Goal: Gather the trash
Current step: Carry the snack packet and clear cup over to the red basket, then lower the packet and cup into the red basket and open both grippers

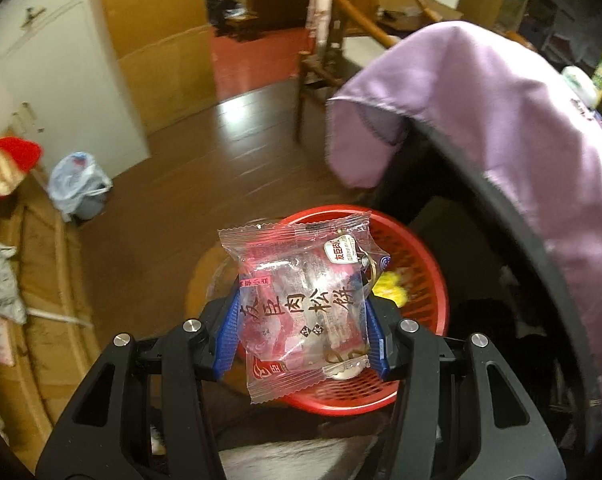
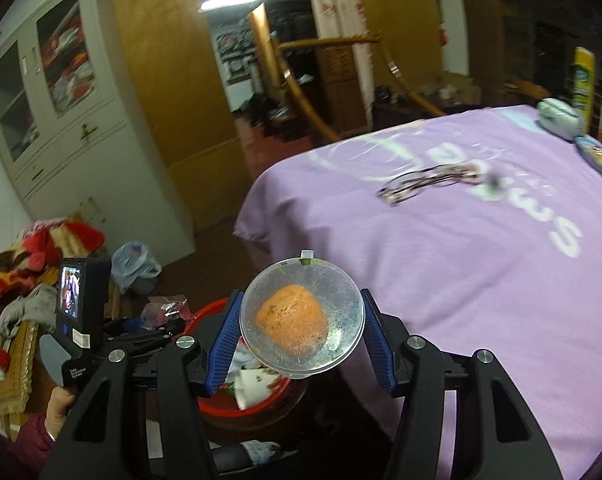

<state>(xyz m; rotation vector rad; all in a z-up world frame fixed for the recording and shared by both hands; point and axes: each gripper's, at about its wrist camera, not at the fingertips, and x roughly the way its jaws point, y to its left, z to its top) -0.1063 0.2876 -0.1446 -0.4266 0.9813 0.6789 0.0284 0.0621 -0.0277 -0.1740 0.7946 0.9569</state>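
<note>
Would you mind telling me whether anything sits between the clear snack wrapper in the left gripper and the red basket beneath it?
Nothing visible does: the clear snack wrapper, pinched in the left gripper, hangs directly over the red plastic basket, whose opening is uncovered.

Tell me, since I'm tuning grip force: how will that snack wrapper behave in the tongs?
The wrapper is thin clear film, creased, so probably floppy and very light. Its glossy surface may slip. The left tongs pinch it by its sides, and it bows between them.

"友臣肉松饼" is printed in dark characters on the clear snack wrapper [image 1: 305, 308]. Large white letters, partly legible as "S", are printed on the purple cloth [image 2: 481, 240].
</note>
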